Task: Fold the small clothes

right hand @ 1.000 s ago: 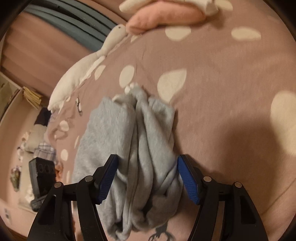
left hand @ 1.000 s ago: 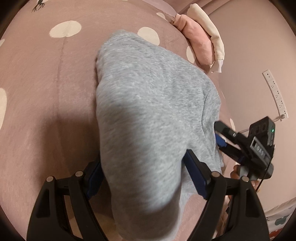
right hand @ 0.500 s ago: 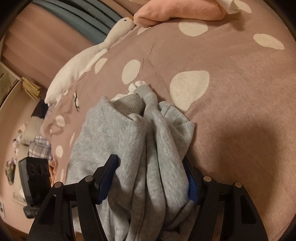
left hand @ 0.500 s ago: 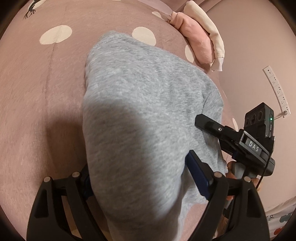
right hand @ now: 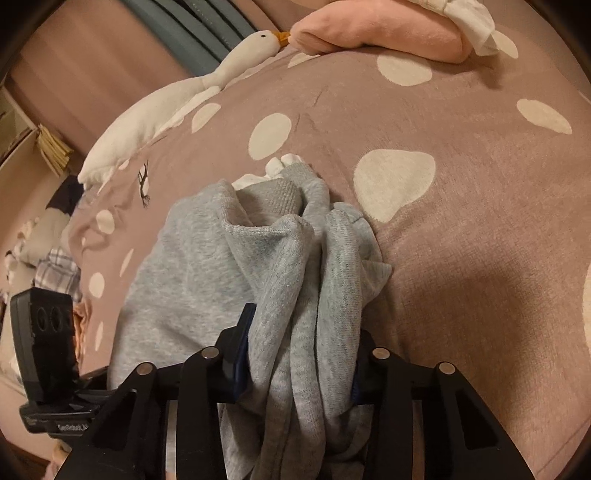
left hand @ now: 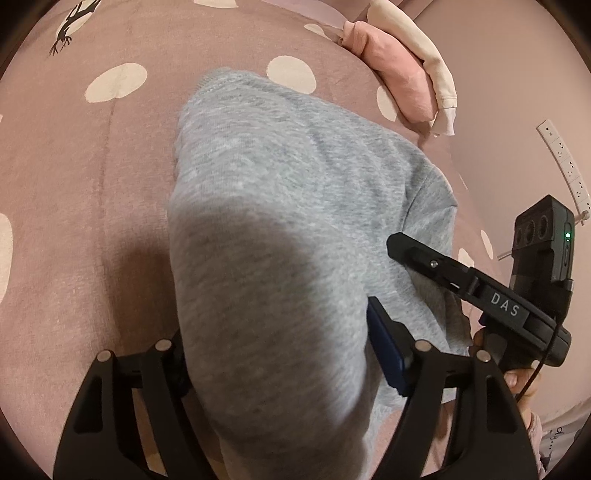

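Observation:
A small grey fleece garment [left hand: 295, 206] lies on the pink spotted bedspread [left hand: 74, 184]. In the left wrist view its near end bulges up between my left gripper's [left hand: 280, 354] fingers, which stand wide at either side of it. In the right wrist view my right gripper [right hand: 295, 354] is shut on a bunched fold of the same garment [right hand: 295, 280], with ribbed cuff and white lining showing at the far end. The right gripper also shows in the left wrist view [left hand: 391, 243], at the garment's right edge.
Folded pink and cream clothes [left hand: 399, 62] are stacked at the far edge of the bed, also in the right wrist view [right hand: 388, 29]. A white goose plush [right hand: 177, 96] lies far left. A wall power strip [left hand: 561, 158] is at right.
My right gripper has closed in on the bunched grey fabric and pushed forward along it. The left gripper has stayed around the near end, with the garment pulled slightly closer.

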`<state>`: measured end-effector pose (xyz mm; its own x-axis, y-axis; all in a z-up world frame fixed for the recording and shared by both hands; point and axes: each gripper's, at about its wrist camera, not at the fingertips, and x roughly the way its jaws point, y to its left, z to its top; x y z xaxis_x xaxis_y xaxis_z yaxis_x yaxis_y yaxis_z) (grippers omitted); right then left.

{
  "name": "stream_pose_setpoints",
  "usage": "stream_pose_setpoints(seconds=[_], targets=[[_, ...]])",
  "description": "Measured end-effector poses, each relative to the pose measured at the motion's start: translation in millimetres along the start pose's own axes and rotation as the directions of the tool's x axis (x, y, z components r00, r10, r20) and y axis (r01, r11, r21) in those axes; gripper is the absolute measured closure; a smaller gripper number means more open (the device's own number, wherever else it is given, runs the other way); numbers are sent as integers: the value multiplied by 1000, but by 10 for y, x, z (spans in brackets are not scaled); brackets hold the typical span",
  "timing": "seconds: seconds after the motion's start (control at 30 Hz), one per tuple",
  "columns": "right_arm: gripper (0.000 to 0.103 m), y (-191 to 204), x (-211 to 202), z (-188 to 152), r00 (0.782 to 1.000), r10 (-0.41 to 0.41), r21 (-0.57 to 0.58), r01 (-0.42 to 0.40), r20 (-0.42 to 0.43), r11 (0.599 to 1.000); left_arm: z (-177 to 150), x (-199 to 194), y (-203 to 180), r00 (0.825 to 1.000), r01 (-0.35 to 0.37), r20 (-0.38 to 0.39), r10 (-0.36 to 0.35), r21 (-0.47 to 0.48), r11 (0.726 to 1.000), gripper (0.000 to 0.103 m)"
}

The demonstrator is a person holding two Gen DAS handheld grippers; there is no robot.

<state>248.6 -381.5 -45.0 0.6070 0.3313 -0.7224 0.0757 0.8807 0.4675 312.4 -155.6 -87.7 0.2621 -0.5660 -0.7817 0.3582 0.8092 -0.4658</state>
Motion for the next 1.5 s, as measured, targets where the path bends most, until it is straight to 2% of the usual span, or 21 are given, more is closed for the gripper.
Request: stream_pose_setpoints(seconds=[0.2, 0.43, 0.8, 1.03, 1.5], targets=[[71, 84, -36, -18, 1000, -8, -30, 9, 26, 1000, -11, -37, 4, 1000, -17, 14, 17, -11, 1000, 38], [74, 268, -144, -35, 997, 8, -76, -2, 78, 997, -37, -112, -32, 999, -36, 37, 36, -1, 999, 47], [75, 553, -300, -86, 993, 48, -135, -33, 107, 990, -124, -290, -34, 998, -20, 51, 20, -14, 1000, 48], [75, 621, -368, -154, 991, 70, -133, -56, 110, 990, -168, -409, -35, 998, -23, 63, 23, -10, 1000, 48], [75, 990, -501, -411, 985, 121, -191, -97, 121, 977, -383, -719, 5, 990, -82, 112, 82, -5, 997, 48]])
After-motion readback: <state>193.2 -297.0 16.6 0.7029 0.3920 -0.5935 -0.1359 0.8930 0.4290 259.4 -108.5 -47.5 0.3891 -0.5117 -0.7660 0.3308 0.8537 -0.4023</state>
